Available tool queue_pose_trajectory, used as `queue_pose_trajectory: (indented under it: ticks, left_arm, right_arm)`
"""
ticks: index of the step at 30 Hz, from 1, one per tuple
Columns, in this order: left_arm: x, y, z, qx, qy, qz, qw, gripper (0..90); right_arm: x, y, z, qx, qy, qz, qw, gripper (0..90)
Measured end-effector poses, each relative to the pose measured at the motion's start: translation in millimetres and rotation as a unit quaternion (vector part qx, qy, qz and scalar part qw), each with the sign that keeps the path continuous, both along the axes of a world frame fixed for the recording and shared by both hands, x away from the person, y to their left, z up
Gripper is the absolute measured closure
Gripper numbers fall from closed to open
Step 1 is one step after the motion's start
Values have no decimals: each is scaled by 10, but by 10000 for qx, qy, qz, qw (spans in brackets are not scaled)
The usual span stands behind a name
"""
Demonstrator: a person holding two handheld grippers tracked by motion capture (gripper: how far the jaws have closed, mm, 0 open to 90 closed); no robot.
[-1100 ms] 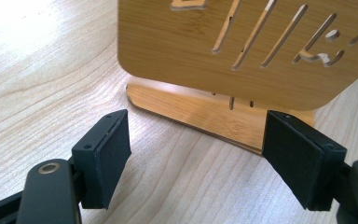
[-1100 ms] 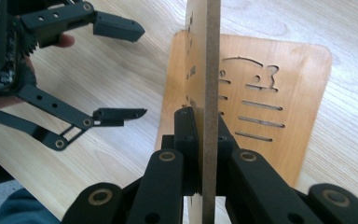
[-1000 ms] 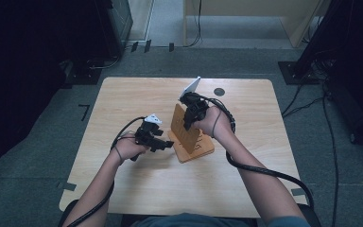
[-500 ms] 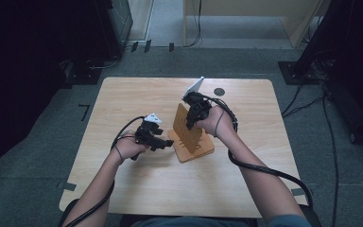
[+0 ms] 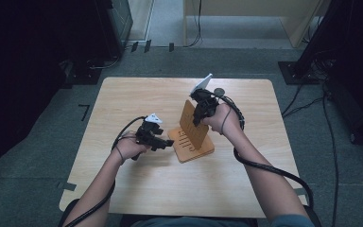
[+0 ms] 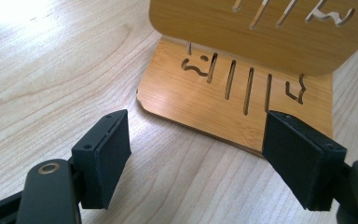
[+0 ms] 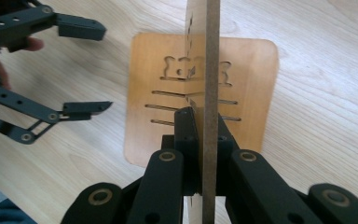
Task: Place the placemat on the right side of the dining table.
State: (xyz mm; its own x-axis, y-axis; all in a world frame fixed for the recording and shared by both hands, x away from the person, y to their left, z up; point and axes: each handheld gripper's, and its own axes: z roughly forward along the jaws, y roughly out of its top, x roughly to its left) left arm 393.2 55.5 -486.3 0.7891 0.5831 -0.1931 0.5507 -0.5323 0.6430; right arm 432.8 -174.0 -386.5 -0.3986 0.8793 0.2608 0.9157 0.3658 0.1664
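In the high view, a slotted wooden base plate (image 5: 191,144) lies flat near the middle of the table (image 5: 137,94). An upright wooden panel (image 5: 192,125) stands on edge over that base plate, leaning slightly. The right gripper (image 5: 199,113) is clamped on the panel's upper edge, directly above the base plate's far side. The left gripper (image 5: 168,142) sits low, just beside the base plate's left edge, with its jaws spread. A small dark round disc (image 5: 219,91) lies on the table beyond the base plate, well apart from it.

In the left gripper view, the left gripper (image 6: 196,154) has its two black pads wide apart, with nothing between them but bare table (image 6: 51,60). The base plate (image 6: 205,100) lies just ahead, its near corner close to the right-hand pad; whether they touch cannot be told. The panel (image 6: 270,28) rises above the base plate's far part.

In the right gripper view, the right gripper (image 7: 204,140) is closed narrow on the thin edge of the panel (image 7: 210,60), both pads pressed flat against its faces. The base plate (image 7: 256,84) lies flat beneath the panel, its slots and cut-outs empty. The left gripper (image 7: 81,65) stands open just left of the base plate.
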Motion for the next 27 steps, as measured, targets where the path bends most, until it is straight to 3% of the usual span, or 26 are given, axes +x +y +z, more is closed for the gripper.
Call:
queue_pose_trajectory:
  ticks: [3,11,14,15,27]
  left_arm:
    - [6,12,7,-28,-21,42,10000,226]
    - [13,9,-7,19,-20,34,10000,226]
    - [7,1,-16,141,-153,22,9998,226]
    - [3,-3,-12,110,-181,-18,9998,226]
    - [14,-13,-35,127,-122,-27,9998,226]
  right_arm:
    - [1,-23,-8,-103,-37,-20,9999,874]
    - [6,-89,-16,-69,-33,-87,9999,874]
    - [15,-118,-11,-81,-50,-110,9999,873]
    - [16,-137,0,-78,-167,-100,9998,874]
    - [48,-282,-19,-138,-114,-263,9995,874]
